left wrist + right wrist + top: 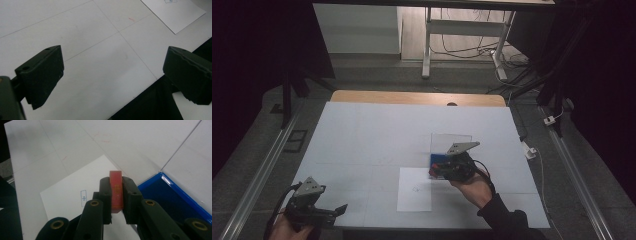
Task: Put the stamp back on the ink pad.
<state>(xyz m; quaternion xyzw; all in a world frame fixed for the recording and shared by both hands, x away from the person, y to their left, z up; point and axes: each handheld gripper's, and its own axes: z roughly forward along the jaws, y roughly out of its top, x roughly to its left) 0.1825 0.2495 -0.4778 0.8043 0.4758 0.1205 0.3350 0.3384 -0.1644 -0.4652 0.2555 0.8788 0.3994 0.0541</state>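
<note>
The right gripper (117, 195) has its jaws clamped on a thin red block (116, 192) that stands upright between them, its top edge poking out past the jaw tips, above a white sheet of paper (75, 192) lying on the surface (140, 142). Just to the right of those jaws sits a blue tray (172, 200) with a clear wall; the part of its floor that shows is bare. The left gripper (112, 75) holds its jaws wide apart with nothing between them, over the surface's near edge, well apart from tray and block.
</note>
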